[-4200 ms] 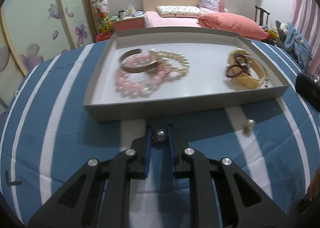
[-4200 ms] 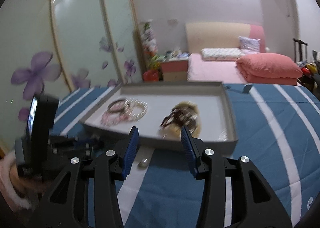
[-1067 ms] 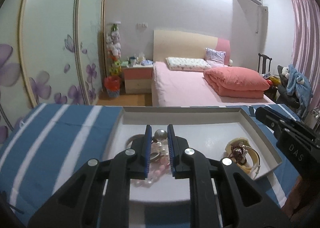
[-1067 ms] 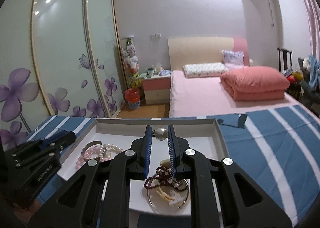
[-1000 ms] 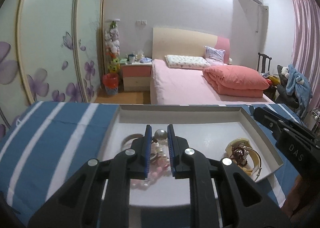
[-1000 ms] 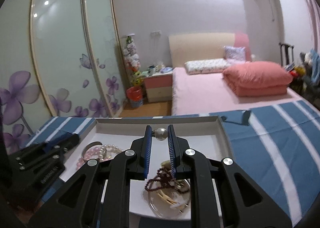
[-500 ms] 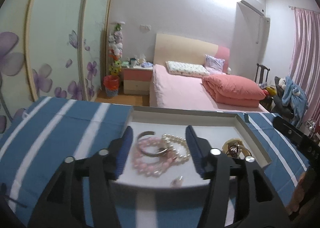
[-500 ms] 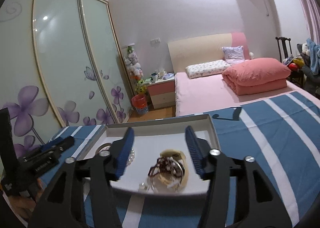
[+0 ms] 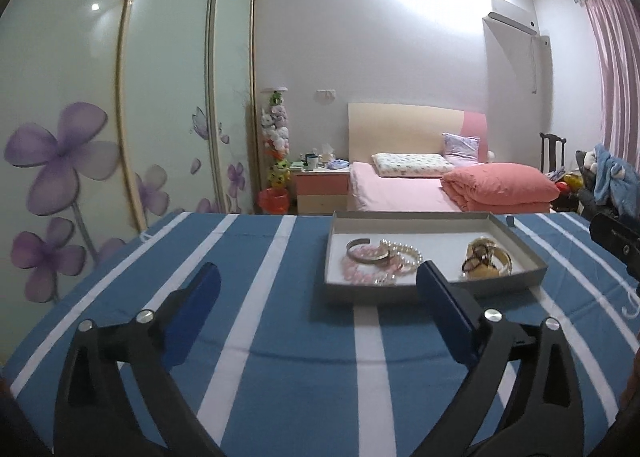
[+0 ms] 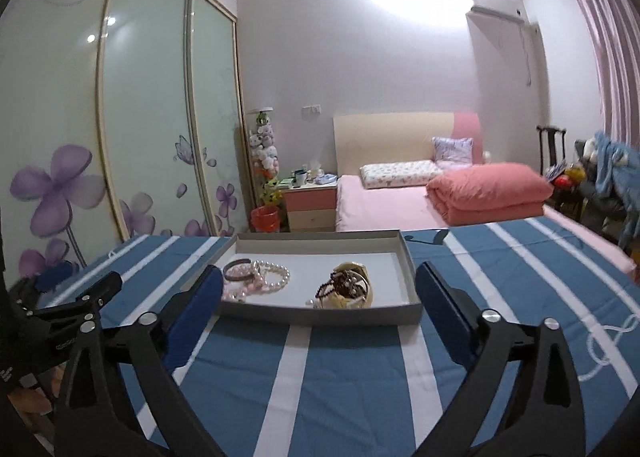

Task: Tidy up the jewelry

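A grey shallow tray (image 9: 400, 291) (image 10: 320, 317) sits on the blue striped cloth. Its left half holds a metal bangle (image 9: 366, 251), pink bead bracelets (image 9: 360, 271) and a pearl bracelet (image 10: 276, 275). To the right lies a cream bangle with dark red beads (image 9: 486, 261) (image 10: 344, 289), and a small pearl earring (image 10: 309, 301) rests beside it. My left gripper (image 9: 318, 277) hovers well back from the tray, jaws opening wide with nothing between them. My right gripper (image 10: 318, 275) stands just before the tray's front wall, also opening and empty.
The striped tablecloth (image 9: 300, 377) spreads ahead of both grippers. The left gripper's black body (image 10: 80, 305) shows at the right view's left edge. Beyond the table are a pink bed (image 9: 400, 193), a nightstand (image 9: 320, 189) and sliding flower-print wardrobe doors (image 9: 80, 137).
Both grippers were shut on pearl earrings over the tray; both jaws have opened wide and let them go. Both hands pulled back, so the tray now looks farther away.
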Available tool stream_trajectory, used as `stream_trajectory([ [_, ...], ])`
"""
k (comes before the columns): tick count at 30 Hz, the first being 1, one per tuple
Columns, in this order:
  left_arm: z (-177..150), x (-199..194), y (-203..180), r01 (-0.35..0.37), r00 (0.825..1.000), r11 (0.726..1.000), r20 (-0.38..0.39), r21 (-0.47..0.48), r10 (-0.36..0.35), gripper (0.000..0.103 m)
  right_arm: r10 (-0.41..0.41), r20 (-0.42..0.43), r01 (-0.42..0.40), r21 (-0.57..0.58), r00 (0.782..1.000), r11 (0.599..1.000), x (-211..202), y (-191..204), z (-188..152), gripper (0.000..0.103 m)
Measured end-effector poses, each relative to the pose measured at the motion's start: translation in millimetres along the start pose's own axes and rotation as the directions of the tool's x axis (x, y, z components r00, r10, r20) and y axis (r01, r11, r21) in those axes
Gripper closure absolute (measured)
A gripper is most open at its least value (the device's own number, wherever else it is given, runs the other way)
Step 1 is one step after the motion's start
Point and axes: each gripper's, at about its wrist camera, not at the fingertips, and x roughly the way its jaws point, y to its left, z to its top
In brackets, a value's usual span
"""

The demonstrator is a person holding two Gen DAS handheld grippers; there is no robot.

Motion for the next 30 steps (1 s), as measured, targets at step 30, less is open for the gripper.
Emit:
stream_trajectory([
  [30,-25.7,-47.0,-4.5,0.014,1.0,0.999,0.012,-0.038,-0.014,0.004,-0.018,0.018,0.018,0.007,1.0,1.0,-32.8,-3.3,-41.5,0.002],
])
